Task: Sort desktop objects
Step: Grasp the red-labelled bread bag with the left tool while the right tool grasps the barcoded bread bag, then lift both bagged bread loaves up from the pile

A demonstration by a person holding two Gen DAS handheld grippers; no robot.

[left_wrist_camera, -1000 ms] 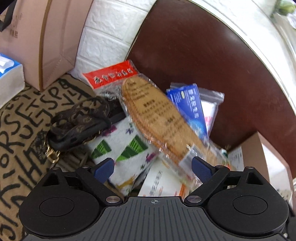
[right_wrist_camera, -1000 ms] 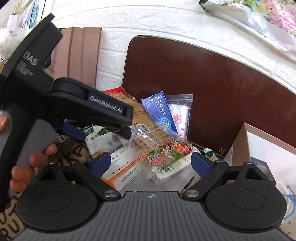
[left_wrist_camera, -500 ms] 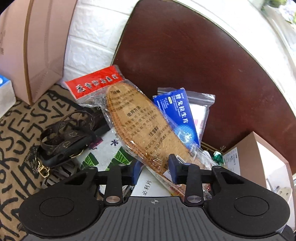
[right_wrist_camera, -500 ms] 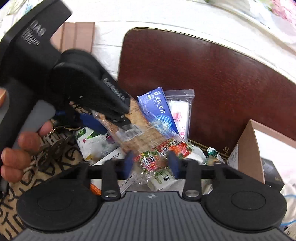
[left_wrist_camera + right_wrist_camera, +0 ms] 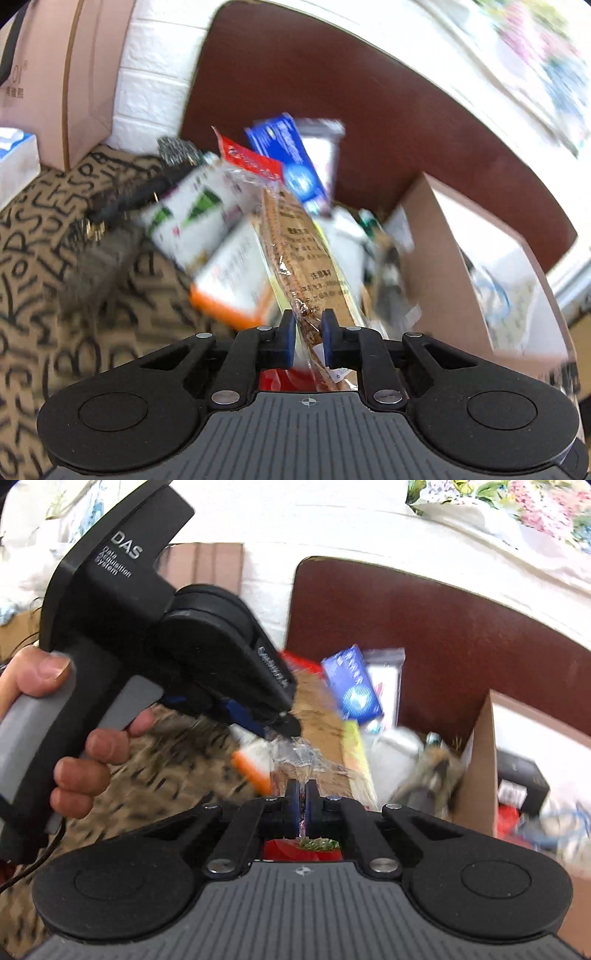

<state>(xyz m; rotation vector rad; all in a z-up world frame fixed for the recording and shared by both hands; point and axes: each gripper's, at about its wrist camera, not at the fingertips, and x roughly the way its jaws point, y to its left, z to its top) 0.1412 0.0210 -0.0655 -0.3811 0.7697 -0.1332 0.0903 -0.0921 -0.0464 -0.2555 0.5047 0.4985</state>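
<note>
Brown printed insole pack (image 5: 306, 258), clear wrap, red header; left tongs (image 5: 308, 334) closing on it.

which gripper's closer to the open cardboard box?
Right, as far as the blurred frames show. The right gripper, shut on a clear wrapper, sits just beside the open cardboard box; the left gripper, closing on the packaged insole, is further over.

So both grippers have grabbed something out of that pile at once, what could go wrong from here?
The left gripper is closing on just one end of the long insole packet, so it may swing or slip. The right gripper pinches only thin crinkly wrapper, which could tear or pull free. That wrapper looks close to the insole packet, so lifting both might drag the orange-edged box.
</note>
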